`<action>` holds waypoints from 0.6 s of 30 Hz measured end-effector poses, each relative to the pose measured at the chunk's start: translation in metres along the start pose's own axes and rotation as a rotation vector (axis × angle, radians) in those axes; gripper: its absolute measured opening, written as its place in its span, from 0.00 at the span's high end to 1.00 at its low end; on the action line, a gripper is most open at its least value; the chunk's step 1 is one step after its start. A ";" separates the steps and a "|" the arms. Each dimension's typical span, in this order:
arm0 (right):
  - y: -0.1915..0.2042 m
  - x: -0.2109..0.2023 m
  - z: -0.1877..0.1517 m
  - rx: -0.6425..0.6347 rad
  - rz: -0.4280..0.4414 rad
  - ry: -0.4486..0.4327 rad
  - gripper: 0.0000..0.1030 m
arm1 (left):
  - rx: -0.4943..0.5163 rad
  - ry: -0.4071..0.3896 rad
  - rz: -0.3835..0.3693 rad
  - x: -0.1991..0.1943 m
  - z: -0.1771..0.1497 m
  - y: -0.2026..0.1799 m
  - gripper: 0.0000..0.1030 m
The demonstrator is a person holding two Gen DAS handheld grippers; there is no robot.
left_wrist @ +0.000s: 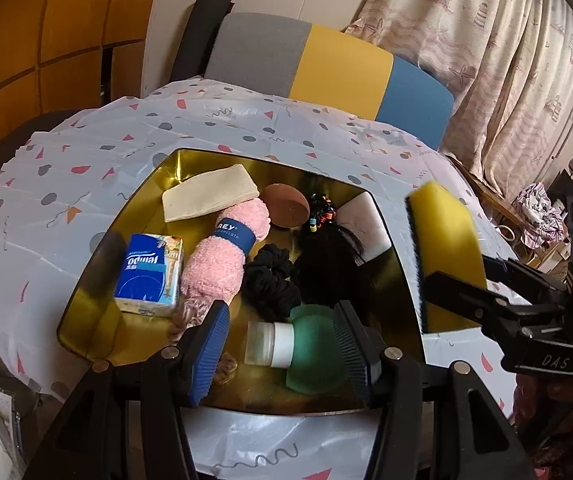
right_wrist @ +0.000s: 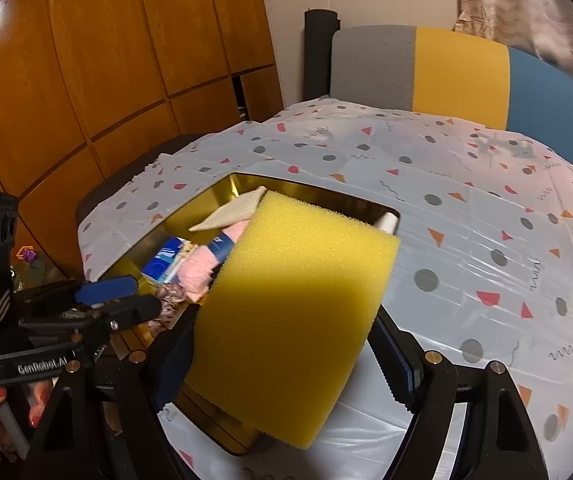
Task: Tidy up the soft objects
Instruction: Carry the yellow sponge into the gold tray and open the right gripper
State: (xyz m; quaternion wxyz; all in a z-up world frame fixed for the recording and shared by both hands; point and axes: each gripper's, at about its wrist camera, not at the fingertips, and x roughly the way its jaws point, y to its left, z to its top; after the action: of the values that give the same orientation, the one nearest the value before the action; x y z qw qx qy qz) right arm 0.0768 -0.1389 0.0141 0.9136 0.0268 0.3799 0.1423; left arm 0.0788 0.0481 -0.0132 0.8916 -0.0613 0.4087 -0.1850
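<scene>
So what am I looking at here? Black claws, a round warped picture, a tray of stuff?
No robot: a person holds two hand-held grippers, each with a fisheye camera looking along its fingers. The left gripper is open, hovering over a gold tray on a patterned tablecloth. In the tray lie a tissue pack, a rolled pink towel, a black scrunchie, a green bottle and a folded cream cloth. The right gripper grips a yellow sponge.

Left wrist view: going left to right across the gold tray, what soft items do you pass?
Blue tissue pack → pink towel roll → black scrunchie → black hair bundle → yellow sponge, held above the tray's right edge.
</scene>
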 end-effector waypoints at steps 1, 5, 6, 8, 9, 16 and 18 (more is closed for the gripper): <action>0.002 0.000 0.000 -0.002 0.002 0.001 0.21 | 0.000 0.006 0.001 -0.001 -0.001 0.000 0.47; 0.013 0.005 0.004 -0.007 0.015 0.008 0.21 | -0.004 0.015 0.006 -0.005 -0.003 0.004 0.47; 0.016 0.008 0.004 -0.008 0.017 0.011 0.21 | -0.003 0.013 0.020 -0.006 -0.003 0.005 0.47; 0.020 0.011 0.006 -0.010 0.020 0.020 0.21 | -0.005 0.004 0.062 -0.010 -0.003 0.006 0.47; 0.021 0.014 0.007 -0.008 0.020 0.024 0.21 | -0.010 -0.004 0.103 -0.012 -0.002 0.007 0.47; 0.024 0.031 0.014 0.002 0.010 0.053 0.20 | -0.035 -0.007 0.257 -0.021 -0.003 0.020 0.47; 0.025 0.039 0.017 -0.001 0.004 0.073 0.20 | -0.051 -0.006 0.262 -0.023 -0.002 0.026 0.47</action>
State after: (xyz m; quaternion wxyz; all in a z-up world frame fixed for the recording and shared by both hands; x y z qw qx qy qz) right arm 0.1088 -0.1034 0.0037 0.8989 0.0220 0.4127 0.1453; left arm 0.0706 0.0804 -0.0055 0.9075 -0.0303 0.4151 -0.0563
